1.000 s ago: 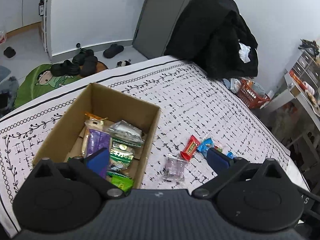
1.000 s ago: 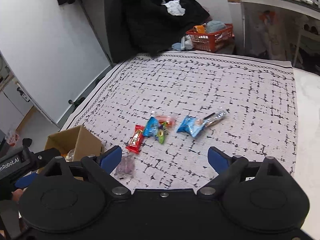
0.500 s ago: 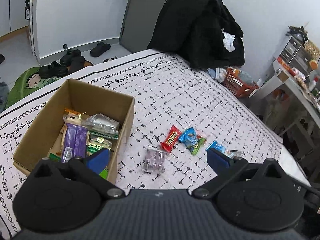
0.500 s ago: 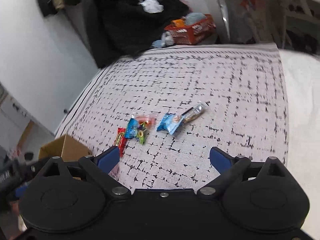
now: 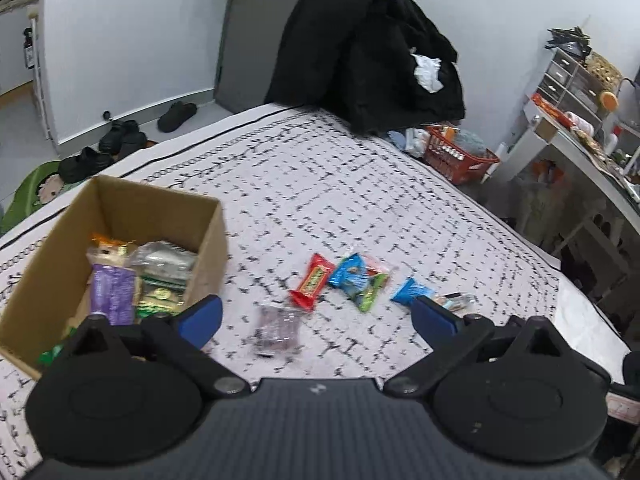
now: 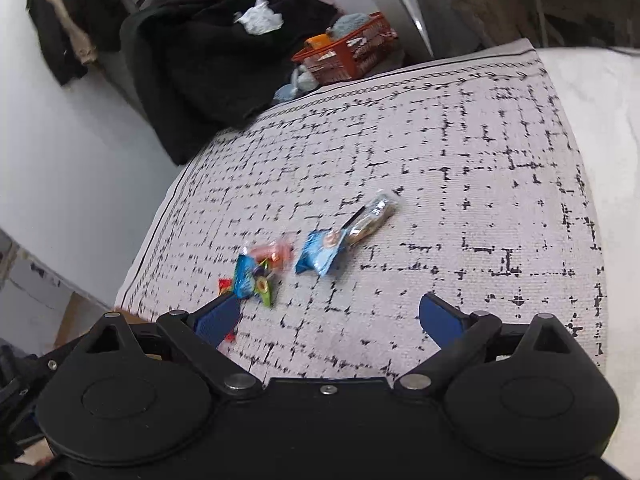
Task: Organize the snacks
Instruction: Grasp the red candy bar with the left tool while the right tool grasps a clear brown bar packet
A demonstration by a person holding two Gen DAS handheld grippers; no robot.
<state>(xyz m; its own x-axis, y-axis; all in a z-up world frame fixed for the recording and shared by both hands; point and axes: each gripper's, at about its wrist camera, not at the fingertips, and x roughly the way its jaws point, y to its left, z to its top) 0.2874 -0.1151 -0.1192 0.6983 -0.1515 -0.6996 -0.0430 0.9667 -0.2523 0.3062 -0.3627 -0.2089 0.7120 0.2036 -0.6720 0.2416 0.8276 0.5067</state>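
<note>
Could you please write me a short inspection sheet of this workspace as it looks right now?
Surface: patterned cloth with black dashes covers the work area.
Job's things: open cardboard box at left already holds several packets; red bar, blue packets, a green packet and a clear wrapped snack lie loose on the cloth beside it.
Clutter: nothing seen on the cloth apart from the snacks.
Grippers: left tongs open and empty above the loose snacks; right tongs open and empty.
Cables: nothing seen.
Surroundings: black coat draped behind the cloth, red basket, shoes on the floor, crowded shelf at right.
</note>
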